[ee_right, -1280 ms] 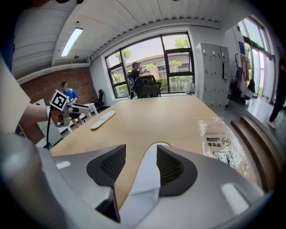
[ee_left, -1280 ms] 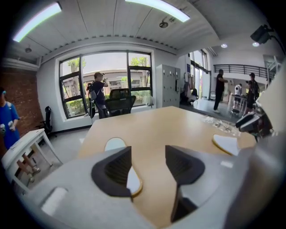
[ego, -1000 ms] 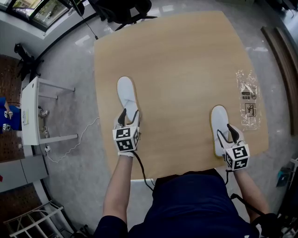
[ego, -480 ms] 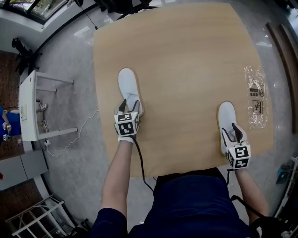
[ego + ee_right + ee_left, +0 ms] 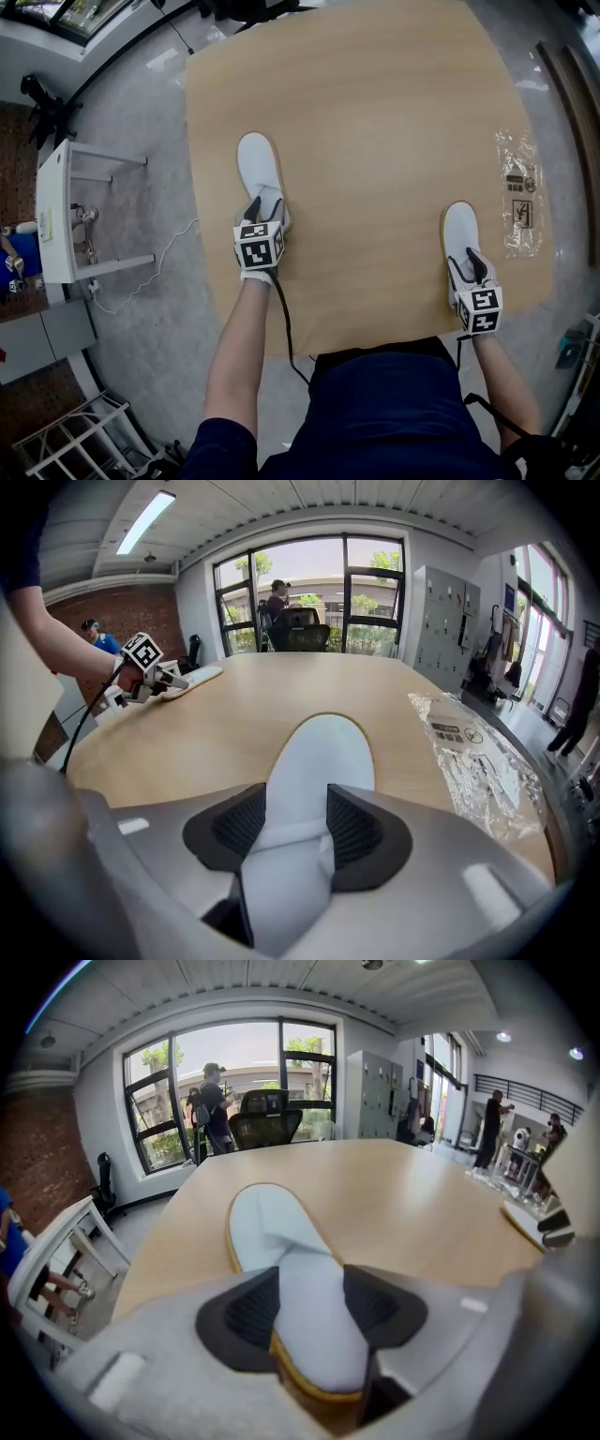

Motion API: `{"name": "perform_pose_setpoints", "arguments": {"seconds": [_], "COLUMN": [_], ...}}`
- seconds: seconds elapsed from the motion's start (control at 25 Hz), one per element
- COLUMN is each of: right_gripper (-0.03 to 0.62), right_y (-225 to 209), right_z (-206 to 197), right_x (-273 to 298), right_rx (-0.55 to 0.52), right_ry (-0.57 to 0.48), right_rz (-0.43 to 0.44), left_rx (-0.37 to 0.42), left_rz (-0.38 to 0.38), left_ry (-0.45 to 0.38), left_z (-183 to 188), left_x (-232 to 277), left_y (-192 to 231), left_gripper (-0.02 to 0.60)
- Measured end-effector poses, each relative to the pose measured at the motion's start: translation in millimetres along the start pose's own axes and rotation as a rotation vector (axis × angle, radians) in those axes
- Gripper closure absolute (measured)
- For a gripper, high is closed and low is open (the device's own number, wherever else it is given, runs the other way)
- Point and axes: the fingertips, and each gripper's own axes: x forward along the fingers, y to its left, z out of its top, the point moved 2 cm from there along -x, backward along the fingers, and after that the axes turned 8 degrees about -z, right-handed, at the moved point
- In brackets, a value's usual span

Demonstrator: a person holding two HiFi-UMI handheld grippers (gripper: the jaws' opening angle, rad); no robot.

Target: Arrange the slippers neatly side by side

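On the pale wooden table (image 5: 375, 103): white tan-soled fabric left slipper (image 5: 255, 159) by its left edge, right slipper (image 5: 459, 230) by its right edge, well apart. Left gripper (image 5: 264, 208), right gripper (image 5: 465, 268): each straddles its slipper's near end, jaws wide, just closing, not yet pinching, presumably to pair them.

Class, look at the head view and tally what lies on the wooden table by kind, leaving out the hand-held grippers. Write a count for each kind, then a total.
White slippers: 2, one at the left, one at the right
Clear plastic wrapper: 1
Total: 3
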Motion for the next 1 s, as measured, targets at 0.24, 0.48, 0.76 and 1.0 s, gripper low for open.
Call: {"name": "perform_pose_setpoints", "arguments": {"seconds": [0.24, 0.48, 0.76, 1.0], "right_gripper": [0.384, 0.384, 0.384, 0.388], "right_y": [2, 17, 41, 52], "right_z": [0, 13, 30, 36], "right_x": [6, 12, 20, 28], "right_rx": [0.001, -0.004, -0.001, 0.024], "right_ry": [0.004, -0.007, -0.02, -0.017], "right_rz": [0.013, 0.042, 0.098, 0.139], "left_rx": [-0.002, 0.016, 0.037, 0.049], "left_rz": [-0.011, -0.04, -0.065, -0.1], "left_ry": [0.01, 0.027, 0.029, 0.043], "left_z": [-8, -20, -35, -52], "left_x": [-1, -11, -24, -27], "left_y": [-11, -30, -55, -82], "left_gripper": [0.365, 0.367, 0.367, 0.367]}}
